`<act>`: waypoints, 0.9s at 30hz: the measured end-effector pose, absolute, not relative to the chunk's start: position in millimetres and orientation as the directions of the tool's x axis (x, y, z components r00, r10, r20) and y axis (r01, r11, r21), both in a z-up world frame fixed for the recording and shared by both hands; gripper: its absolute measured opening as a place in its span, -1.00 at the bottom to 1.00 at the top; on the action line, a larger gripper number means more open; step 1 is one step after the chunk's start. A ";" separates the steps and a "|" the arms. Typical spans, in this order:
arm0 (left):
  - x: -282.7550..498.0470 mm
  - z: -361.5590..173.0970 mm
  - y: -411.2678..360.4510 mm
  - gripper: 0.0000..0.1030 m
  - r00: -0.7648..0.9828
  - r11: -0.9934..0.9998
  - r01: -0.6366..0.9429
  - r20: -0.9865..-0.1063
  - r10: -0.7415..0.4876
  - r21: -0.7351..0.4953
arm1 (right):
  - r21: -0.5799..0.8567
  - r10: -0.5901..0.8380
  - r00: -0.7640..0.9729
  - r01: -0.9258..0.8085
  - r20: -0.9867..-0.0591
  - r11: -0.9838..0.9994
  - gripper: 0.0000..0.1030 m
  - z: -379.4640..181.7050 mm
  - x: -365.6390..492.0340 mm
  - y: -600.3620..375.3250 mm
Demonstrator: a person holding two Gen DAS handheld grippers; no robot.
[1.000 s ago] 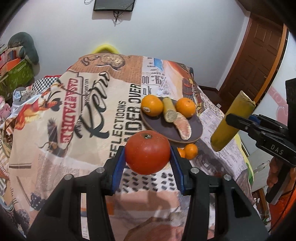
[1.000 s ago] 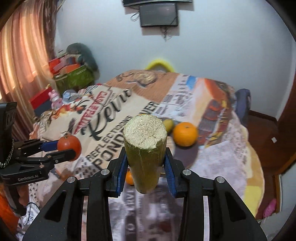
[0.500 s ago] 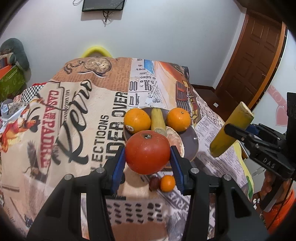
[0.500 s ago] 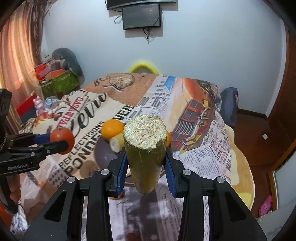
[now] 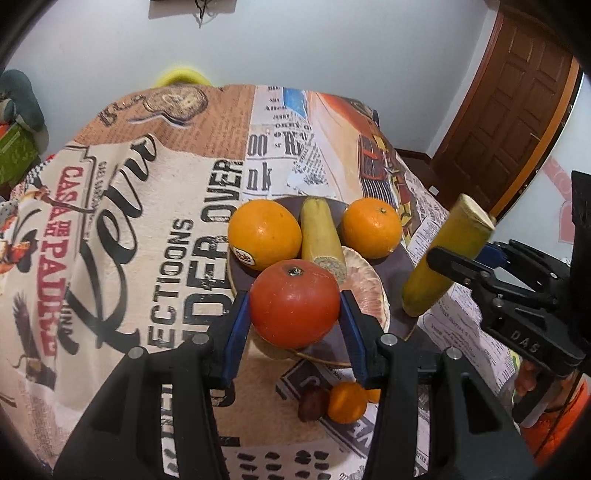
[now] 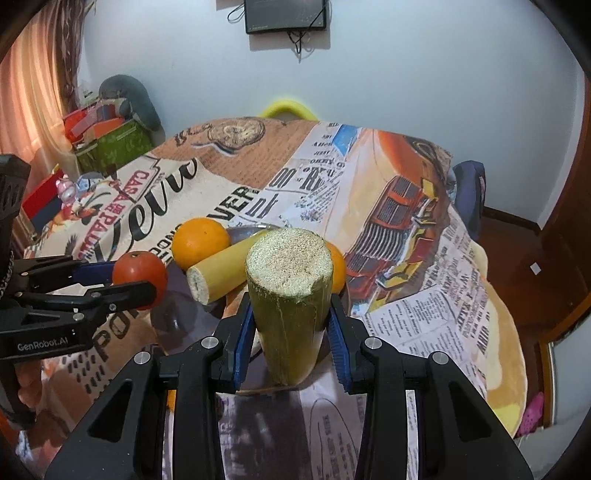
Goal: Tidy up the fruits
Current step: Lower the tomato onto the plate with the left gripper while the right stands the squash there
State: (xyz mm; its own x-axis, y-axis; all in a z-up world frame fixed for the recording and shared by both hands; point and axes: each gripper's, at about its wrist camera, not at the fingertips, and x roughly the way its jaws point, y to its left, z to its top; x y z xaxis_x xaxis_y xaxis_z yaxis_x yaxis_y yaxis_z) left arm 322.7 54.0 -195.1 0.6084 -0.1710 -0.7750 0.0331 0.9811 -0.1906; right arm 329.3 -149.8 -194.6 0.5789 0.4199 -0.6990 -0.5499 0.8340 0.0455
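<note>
Basically one round table under a printed cloth (image 5: 147,206), one dark plate (image 5: 400,258) near its right edge. Left gripper (image 5: 295,314) fingers clamp one red tomato (image 5: 294,302), held over the plate's near rim. Right gripper (image 6: 291,325) fingers clamp one yellow-green cut stalk piece (image 6: 290,295), upright, over the plate's right side.

On the plate: two big oranges (image 5: 264,232) (image 5: 371,227), a second stalk piece (image 5: 321,236) lying between them, one peeled pinkish fruit (image 5: 365,284) partly behind the tomato. Off the plate, toward the near edge of the cloth: two small oranges (image 5: 347,402), one mostly hidden, and one small dark brown fruit (image 5: 313,404) beside them.

Left wrist view alone shows the small fruits, the peeled fruit and the wooden door (image 5: 506,122). Right wrist view alone shows the wall screen (image 6: 285,14), curtain (image 6: 29,103) and green box (image 6: 110,144).

Versus a second ago: both grippers are closer to the plate and lower; grips unchanged.
</note>
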 end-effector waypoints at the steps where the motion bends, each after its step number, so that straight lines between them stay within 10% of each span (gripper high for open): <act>1: 324.2 -197.6 53.2 -0.08 0.605 0.981 0.035 -0.777 -0.175 -0.193 | 0.038 0.419 0.582 -0.552 -0.697 0.833 -0.34 -195.6 329.9 -147.8; 27: 328.7 -202.0 50.8 -0.02 0.604 0.982 0.027 -0.779 -0.165 -0.188 | 0.076 0.442 0.537 -0.571 -0.719 0.817 -0.31 -209.3 338.5 -137.2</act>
State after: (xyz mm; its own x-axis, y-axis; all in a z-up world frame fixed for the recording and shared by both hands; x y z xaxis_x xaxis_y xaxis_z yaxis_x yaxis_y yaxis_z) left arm 328.7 50.8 -202.0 0.6043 -0.1653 -0.7794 0.0267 0.9819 -0.1876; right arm 338.5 -137.2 -209.3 0.5370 0.4419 -0.7186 -0.5714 0.8172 0.0756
